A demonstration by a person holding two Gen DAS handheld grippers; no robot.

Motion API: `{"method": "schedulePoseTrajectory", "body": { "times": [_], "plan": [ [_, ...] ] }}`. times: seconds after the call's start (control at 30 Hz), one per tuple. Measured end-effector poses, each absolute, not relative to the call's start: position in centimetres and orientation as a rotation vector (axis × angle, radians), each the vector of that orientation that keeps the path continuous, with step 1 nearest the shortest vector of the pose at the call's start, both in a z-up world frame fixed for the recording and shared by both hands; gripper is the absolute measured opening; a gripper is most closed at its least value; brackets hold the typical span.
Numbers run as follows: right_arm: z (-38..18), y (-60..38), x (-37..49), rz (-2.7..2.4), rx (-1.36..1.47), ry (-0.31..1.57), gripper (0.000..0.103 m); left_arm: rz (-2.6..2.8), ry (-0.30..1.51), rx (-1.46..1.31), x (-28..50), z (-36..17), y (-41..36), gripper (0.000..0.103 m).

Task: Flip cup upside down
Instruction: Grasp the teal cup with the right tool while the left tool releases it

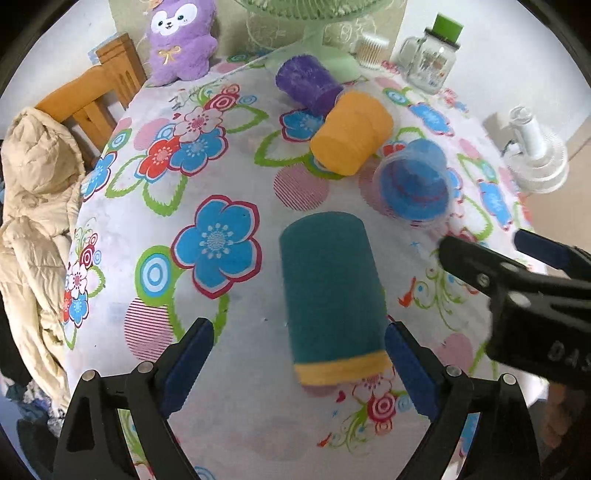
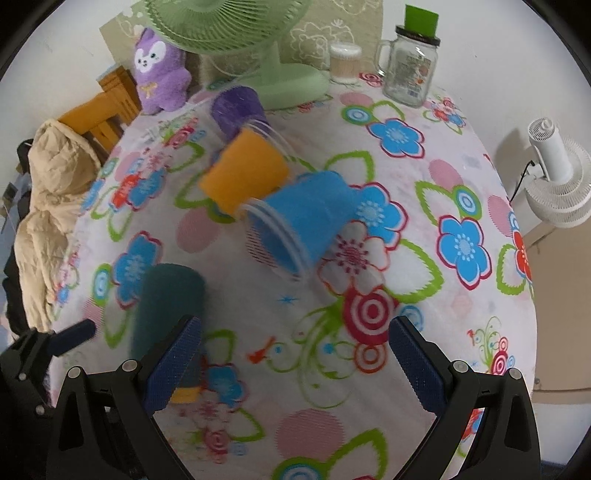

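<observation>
Right now the teal cup (image 1: pixel 330 291) lies on its side on the flowered desk (image 1: pixel 229 177), its closed end pointing toward the green fan (image 1: pixel 314 22) and its yellow-banded rim toward the left tool (image 1: pixel 299 365). That tool is spread wide, one blue pad on each side of the cup's rim end; whether the nearer pad touches it I cannot tell. The right tool (image 2: pixel 295 362) is spread too, holding nothing, with the teal cup just off its left finger.

Between the teal cup and the fan lie three more cups: a blue cup (image 1: pixel 413 184) nearest, an orange cup (image 1: pixel 351 133) beyond it, then a purple cup (image 1: pixel 308 83) closest to the fan's base. All are on their sides.

Judging by its fuzzy, matte look, the teal cup seems wrapped in felt or flock, so it is probably light, fairly grippy and not fragile, though the wall may flex under a hard squeeze. A round body lying down will likely roll if nudged. Taking it across the middle of the wall, pads on opposite sides, seems safest for turning it rim-down.
</observation>
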State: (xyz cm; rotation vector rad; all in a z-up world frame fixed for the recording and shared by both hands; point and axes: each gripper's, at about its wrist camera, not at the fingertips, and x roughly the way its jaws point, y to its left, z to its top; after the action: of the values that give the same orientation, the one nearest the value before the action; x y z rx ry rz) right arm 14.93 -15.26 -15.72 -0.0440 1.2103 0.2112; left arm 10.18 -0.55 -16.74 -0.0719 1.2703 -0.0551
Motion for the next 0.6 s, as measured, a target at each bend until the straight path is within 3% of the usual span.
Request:
{"method": "schedulePoseTrajectory", "body": {
  "times": [0.23, 0.6],
  "plan": [
    [-14.0, -11.6, 14.1, 0.209, -0.035, 1.199, 0.103, -0.006, 1.254, -0.054, 9.3, -15.7, 3.0, 0.096],
    [-16.0, -7.7, 14.9, 0.193, -0.068, 1.257, 0.101, -0.028, 1.26, -0.029, 10.9, -17.9, 6.5, 0.096]
  ]
}}
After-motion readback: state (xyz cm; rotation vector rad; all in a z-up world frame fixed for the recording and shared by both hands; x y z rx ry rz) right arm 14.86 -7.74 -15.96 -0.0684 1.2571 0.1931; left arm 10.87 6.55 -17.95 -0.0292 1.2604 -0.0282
